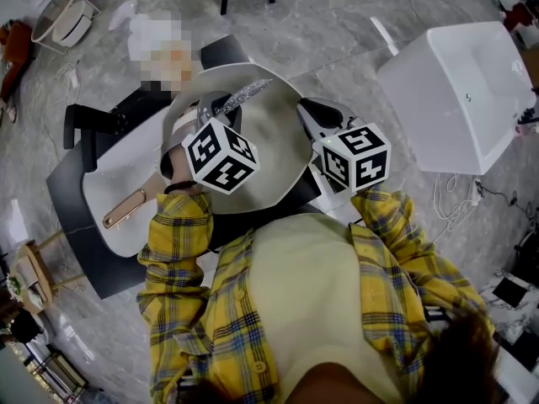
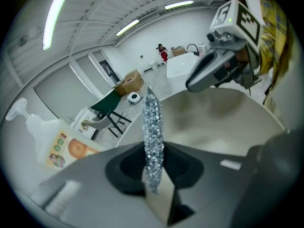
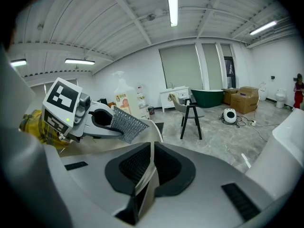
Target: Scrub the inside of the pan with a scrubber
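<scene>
Head view shows the pan [image 1: 278,141] with its rim pinched by the right tongs [image 1: 310,112]. The left tongs [image 1: 217,112] clamp the scrubber [image 1: 244,95], whose long axis points forward across the pan's inside.

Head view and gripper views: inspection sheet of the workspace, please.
Surface: dark table, pale board on it.
Job's things: pan, handle over the board; scrubber over its inside, contact unclear.
Clutter: pump bottle beside the pan.
Grippers: left gripper jaws shut on scrubber; right gripper jaws shut on pan's rim.
Cables: loose cables on the floor, right side.
Surroundings: white tub, stool, boxes.
</scene>
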Tool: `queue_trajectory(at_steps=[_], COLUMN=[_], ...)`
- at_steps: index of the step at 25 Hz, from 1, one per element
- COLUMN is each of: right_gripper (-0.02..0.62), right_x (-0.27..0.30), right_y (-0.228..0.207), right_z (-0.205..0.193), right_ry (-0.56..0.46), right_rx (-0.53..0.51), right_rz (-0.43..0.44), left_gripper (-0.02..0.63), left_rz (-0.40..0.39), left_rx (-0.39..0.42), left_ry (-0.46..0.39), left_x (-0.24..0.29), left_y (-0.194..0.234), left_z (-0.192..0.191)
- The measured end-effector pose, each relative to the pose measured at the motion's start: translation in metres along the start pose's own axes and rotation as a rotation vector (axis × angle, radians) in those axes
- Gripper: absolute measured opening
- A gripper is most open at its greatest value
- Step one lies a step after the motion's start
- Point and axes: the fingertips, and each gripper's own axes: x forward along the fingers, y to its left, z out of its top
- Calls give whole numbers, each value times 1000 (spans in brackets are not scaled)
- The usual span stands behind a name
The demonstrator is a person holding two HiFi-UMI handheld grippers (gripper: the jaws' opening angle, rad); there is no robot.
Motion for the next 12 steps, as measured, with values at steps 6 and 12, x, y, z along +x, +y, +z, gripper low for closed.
queue_trajectory(at_steps=[6,12], right_gripper=[17,17], right_x=[2,2], right_y=[0,1], right_z=[-1,0], right_ry=[4,3], right_rx=[-2,-3], right_rz=[-2,-3], left_gripper=[89,89], left_rz=[61,166], left_rx=[156,254], left_ry=[185,261], left_x=[12,20], left_y=[8,18], left_z=[-30,-32])
